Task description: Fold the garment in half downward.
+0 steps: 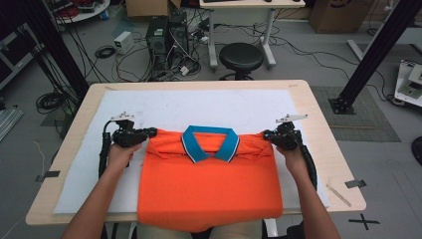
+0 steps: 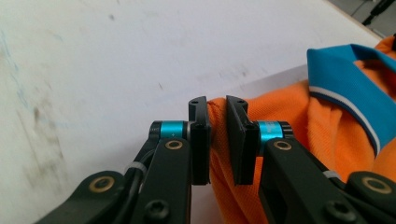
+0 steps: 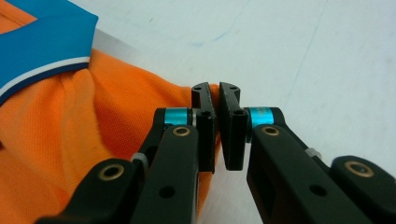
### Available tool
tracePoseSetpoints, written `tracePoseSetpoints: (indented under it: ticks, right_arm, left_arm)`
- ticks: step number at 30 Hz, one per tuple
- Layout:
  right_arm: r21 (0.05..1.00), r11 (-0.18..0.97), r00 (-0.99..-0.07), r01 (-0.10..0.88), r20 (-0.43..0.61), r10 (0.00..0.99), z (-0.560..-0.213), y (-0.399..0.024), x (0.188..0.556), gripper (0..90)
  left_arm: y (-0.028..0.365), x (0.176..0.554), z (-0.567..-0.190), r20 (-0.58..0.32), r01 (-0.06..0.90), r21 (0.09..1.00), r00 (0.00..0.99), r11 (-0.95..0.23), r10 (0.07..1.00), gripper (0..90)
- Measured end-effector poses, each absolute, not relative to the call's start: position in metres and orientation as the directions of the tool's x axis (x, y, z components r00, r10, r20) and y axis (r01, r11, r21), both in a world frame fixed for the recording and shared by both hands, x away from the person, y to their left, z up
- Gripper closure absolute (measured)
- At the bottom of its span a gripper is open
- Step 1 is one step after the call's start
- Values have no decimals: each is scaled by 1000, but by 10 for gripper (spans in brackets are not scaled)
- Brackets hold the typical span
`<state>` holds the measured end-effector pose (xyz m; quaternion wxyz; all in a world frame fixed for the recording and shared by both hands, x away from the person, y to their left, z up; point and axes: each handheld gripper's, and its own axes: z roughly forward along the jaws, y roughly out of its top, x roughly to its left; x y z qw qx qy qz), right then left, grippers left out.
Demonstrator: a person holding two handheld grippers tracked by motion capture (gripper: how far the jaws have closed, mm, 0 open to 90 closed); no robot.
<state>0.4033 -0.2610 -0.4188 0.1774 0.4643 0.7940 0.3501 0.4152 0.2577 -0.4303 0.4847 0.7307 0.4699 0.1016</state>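
Note:
An orange polo shirt (image 1: 209, 186) with a blue collar (image 1: 209, 142) lies on the white sheet, its lower hem hanging over the table's near edge. My left gripper (image 1: 149, 133) pinches the shirt's left shoulder edge; in the left gripper view its jaws (image 2: 218, 135) clamp a fold of orange fabric (image 2: 280, 112). At the shirt's right shoulder edge, my right gripper (image 1: 268, 134) is shut on the cloth; the right gripper view has its jaws (image 3: 216, 126) pressed on the orange fabric (image 3: 93, 140), with the collar (image 3: 42, 42) at upper left. The shoulders are bunched toward the collar.
A white sheet (image 1: 199, 104) covers the wooden table (image 1: 313, 129). A black stool (image 1: 241, 57) stands beyond the far edge, among cables and computer boxes (image 1: 166, 35) on the floor. A black frame post (image 1: 370, 55) rises at the right.

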Motion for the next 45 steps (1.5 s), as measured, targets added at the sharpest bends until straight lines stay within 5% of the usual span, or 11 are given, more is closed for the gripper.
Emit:
tracePoseSetpoints:
  ticks: [9,11,15,25,27,29,30,32,45]
  right_arm:
    - [722,294,-472,626,52,880,-414,-256,437,865]
    - [716,302,-474,629,45,880,-417,-254,437,848]
    - [738,256,-454,625,77,888,-416,-255,430,621]
    - [737,326,-542,592,64,838,-410,-249,393,614]
    - [720,338,-543,607,64,838,-416,-248,392,672]
    - [714,350,-551,607,60,833,-421,-249,391,826]
    - [715,341,-549,610,72,833,-422,-251,390,844]
    - [730,328,-550,600,78,831,-422,-253,387,855]
    - [821,295,-602,489,74,795,-400,-265,331,859]
  left_arm:
    - [255,437,-431,-304,586,807,516,-72,801,793]
    - [255,435,-434,-306,579,813,520,-66,798,721]
    - [263,426,-434,-334,558,830,527,-21,782,516]
    - [254,397,-442,-317,535,839,630,-100,709,461]
    - [250,396,-446,-305,548,825,634,-134,711,481]
    - [245,393,-447,-262,533,827,649,-181,714,631]
    - [244,391,-447,-244,524,829,652,-195,718,750]
    - [243,387,-447,-231,512,836,657,-200,718,843]
    - [262,335,-431,-249,423,899,707,-115,662,852]
